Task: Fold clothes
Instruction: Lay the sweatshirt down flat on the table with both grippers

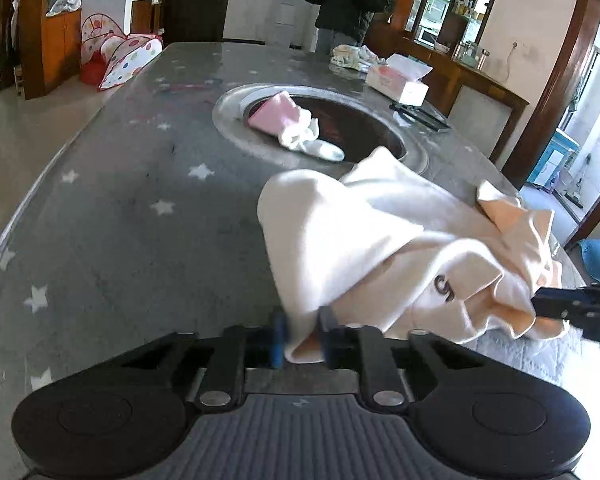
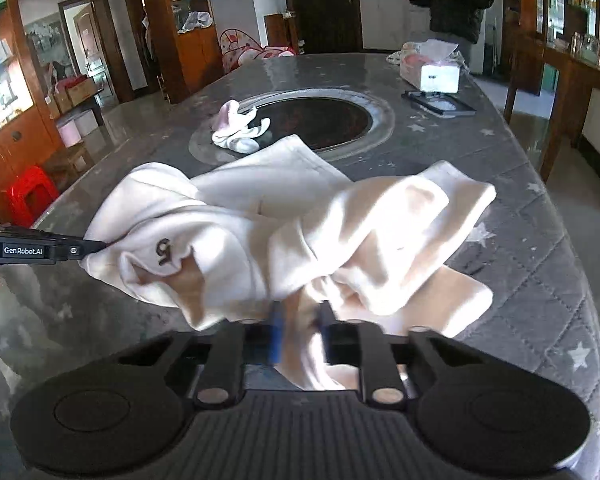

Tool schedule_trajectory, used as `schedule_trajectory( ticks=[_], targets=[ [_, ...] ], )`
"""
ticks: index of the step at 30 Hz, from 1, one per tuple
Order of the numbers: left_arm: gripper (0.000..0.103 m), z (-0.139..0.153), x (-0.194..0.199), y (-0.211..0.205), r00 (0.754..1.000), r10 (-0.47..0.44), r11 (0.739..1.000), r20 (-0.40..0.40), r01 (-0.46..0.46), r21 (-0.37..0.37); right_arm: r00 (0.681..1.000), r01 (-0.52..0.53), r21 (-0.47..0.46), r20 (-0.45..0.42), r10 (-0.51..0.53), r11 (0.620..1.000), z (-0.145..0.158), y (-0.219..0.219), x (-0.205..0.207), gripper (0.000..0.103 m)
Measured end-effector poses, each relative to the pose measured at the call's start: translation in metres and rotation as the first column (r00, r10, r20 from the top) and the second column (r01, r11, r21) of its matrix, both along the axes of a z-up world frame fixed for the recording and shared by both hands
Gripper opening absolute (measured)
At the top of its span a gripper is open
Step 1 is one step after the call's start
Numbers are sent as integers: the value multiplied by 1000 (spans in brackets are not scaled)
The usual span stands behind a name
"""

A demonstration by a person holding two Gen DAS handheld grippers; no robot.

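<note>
The crumpled cream cotton garment (image 1: 364, 232) is clamped by both claws, left (image 1: 302, 336) and right (image 2: 300, 336) (probably for spreading), near the round hotplate (image 1: 340, 124).

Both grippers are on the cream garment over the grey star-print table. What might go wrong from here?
1. The cream fleece garment hangs bunched and twisted between the left gripper and the right gripper, so laying it down now may trap creases.
2. Each gripper pinches only a small edge of cloth, which may slip out.
3. Its far edge lies near the round dark recess in the grey star-print table and may sag in.
</note>
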State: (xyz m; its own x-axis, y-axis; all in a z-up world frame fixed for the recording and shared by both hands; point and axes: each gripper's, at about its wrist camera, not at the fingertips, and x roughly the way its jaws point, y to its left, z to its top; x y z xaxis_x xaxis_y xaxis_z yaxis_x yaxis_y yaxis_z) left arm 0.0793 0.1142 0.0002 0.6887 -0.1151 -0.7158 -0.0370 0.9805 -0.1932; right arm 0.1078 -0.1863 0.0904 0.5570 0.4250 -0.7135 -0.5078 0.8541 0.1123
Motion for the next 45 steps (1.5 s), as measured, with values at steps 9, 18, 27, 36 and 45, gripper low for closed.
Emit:
schedule_trajectory(
  ticks=[9,18,27,36,45],
  targets=[
    [7,13,-41,6,999,8,999,38,-6,-42,998,3,-5,62,-2,1000,12,-20,-20,6],
    [7,9,-78,13,999,39,998,33,-37,-57,981,-63,-44,181,70,997,30,-11,-54,24],
    [10,13,-106,-8,998,-47,998,49,49,-39,990,-125,-2,60,125,992,1,10,-62,37],
    [47,15,-95,-78,973,-211,975,97,202,91,998,-60,83,16,58,995,-16,7,-59,5],
    [35,4,-64,-110,956,-283,952,78,269,146,995,-98,78,28,96,992,-8,-3,-75,4]
  ],
)
